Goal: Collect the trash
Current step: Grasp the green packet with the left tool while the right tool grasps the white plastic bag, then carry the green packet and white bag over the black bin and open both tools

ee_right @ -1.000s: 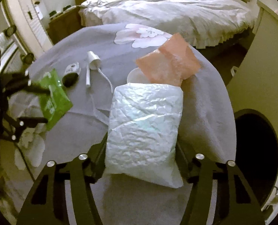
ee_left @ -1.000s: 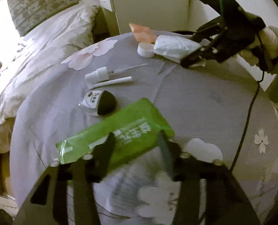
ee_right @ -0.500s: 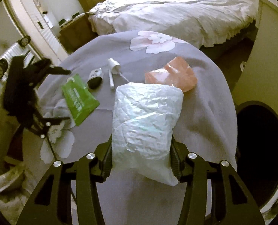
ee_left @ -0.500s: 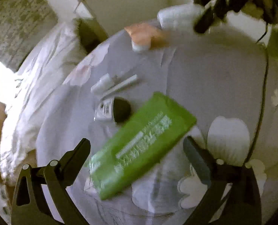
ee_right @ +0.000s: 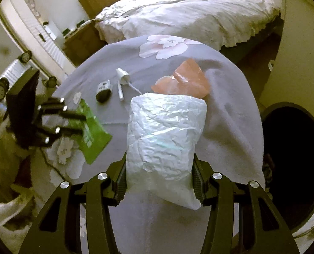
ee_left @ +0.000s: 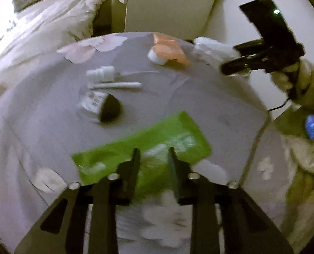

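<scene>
A green wrapper lies on the grey flowered cloth of the round table. My left gripper is down over it, its fingers narrowed around the wrapper's middle; it also shows in the right wrist view on the green wrapper. My right gripper is shut on a crumpled white plastic bag and holds it above the table. In the left wrist view the white bag sits in the right gripper at the far right.
An orange wrapper, a white cap, a white spray nozzle, a white tube and a small black-and-white tube lie on the table. A dark round bin stands at its right. A bed lies behind.
My left gripper was wide open half a second ago; it has dropped onto the green wrapper and closed around it. My right gripper keeps the white bag, raised slightly.
</scene>
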`<action>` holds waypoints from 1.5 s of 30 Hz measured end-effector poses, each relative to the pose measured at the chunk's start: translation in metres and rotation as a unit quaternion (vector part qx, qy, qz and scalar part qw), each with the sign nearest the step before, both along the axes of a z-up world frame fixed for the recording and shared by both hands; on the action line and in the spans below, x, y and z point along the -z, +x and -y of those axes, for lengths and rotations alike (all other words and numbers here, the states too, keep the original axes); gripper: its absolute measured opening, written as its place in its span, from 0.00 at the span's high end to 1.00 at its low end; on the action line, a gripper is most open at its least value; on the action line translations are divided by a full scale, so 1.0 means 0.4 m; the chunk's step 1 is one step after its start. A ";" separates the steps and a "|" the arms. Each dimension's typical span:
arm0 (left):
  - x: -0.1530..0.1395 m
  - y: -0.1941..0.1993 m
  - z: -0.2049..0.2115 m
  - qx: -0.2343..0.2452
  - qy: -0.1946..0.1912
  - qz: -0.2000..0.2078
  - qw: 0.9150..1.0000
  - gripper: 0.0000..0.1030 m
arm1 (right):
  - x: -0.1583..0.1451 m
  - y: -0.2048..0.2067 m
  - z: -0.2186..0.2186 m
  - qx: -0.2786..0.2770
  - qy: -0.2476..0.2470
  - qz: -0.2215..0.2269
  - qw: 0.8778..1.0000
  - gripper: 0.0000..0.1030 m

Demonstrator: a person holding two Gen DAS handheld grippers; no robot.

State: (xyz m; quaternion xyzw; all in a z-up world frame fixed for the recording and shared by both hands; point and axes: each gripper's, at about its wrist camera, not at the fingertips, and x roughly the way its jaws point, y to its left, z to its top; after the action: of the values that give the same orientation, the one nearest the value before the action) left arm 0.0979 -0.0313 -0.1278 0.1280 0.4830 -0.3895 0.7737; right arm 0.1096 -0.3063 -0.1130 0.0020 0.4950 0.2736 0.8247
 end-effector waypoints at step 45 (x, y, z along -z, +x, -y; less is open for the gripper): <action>-0.080 -0.014 0.108 -0.179 -0.050 0.063 0.981 0.94 | -0.048 -0.031 0.065 0.021 0.045 0.008 0.999 0.51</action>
State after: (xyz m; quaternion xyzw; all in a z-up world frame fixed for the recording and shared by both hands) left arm 0.0923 -0.0745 -0.0959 0.0249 0.4284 -0.2598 0.8651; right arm 0.0972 -0.3321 -0.0936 0.0476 0.4756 0.2782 0.8332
